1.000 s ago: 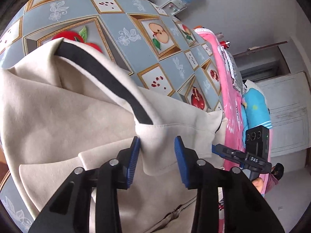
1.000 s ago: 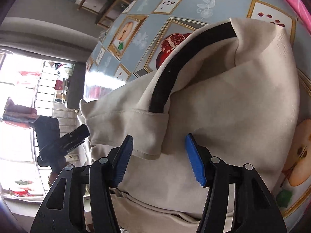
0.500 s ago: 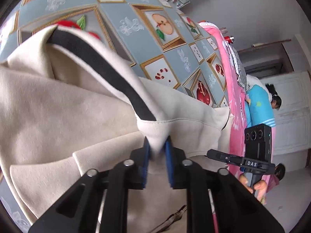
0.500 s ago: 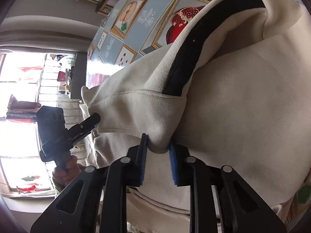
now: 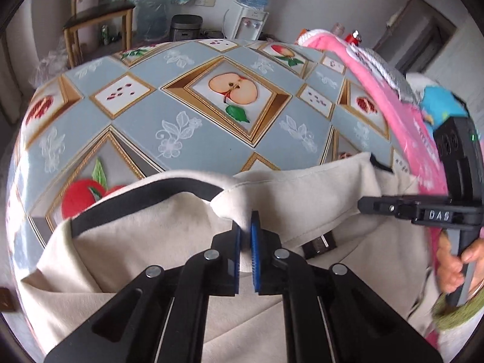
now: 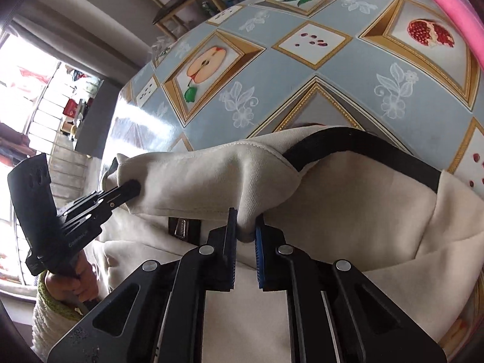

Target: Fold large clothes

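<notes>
A large cream garment with a black band lies bunched at the near edge of the table; it also shows in the right wrist view. My left gripper is shut on a fold of its cream hem. My right gripper is shut on another fold of the same hem. Each gripper shows in the other's view: the right one at the garment's right end, the left one at its left end. The hem hangs between them.
The table has a blue-grey cloth with framed fruit pictures. A pink cloth lies along its right side. A wooden chair and a water dispenser stand behind the table. A bright window is at left.
Both grippers went from open around the hem to shut on it. They have since lifted and drawn the hem toward me, so more of the table shows beyond the garment.
</notes>
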Demonstrator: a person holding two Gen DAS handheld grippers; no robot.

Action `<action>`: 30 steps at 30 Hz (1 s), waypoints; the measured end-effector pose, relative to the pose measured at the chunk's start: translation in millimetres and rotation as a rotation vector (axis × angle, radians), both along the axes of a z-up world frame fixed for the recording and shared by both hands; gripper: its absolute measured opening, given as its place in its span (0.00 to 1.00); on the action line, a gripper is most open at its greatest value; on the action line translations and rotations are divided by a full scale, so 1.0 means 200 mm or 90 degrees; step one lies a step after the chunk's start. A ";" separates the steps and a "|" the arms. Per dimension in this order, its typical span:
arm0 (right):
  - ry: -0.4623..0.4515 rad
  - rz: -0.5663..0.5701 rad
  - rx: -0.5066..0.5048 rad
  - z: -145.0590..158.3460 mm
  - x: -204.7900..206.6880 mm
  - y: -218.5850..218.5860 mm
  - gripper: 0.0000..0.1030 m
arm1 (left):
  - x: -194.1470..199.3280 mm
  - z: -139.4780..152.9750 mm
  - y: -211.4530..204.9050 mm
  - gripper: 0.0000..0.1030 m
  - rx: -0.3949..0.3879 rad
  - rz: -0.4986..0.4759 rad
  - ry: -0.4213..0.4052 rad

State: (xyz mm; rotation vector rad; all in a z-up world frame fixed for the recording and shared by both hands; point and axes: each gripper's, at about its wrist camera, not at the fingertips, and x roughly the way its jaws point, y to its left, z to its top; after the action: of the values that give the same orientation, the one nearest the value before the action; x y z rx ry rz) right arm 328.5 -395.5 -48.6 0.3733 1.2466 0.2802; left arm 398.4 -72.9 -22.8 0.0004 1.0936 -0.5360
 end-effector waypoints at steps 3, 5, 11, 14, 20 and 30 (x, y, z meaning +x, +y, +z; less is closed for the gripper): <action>-0.008 0.050 -0.025 -0.01 -0.04 0.03 0.10 | -0.06 0.00 -0.02 0.06 0.052 -0.051 -0.036; -0.015 0.080 -0.036 -0.02 -0.07 0.04 0.10 | -0.10 0.00 -0.05 0.06 0.088 -0.084 -0.069; -0.031 0.066 -0.032 -0.03 -0.08 0.06 0.11 | -0.08 -0.05 -0.09 0.08 0.121 -0.096 -0.089; -0.030 0.033 -0.046 0.01 -0.13 0.02 0.37 | -0.08 -0.05 -0.09 0.08 0.122 -0.098 -0.087; -0.161 -0.060 -0.103 0.30 -0.23 -0.10 0.44 | -0.10 -0.04 -0.09 0.08 0.124 -0.105 -0.093; -0.161 0.138 -0.080 0.12 -0.08 0.41 0.15 | -0.09 -0.03 -0.05 0.10 0.101 -0.102 -0.088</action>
State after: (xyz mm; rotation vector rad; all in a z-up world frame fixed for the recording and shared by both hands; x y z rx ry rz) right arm 313.0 -313.4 -25.4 0.0899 1.0488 0.4182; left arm 379.7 -82.9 -29.7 0.2623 1.0033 -0.5817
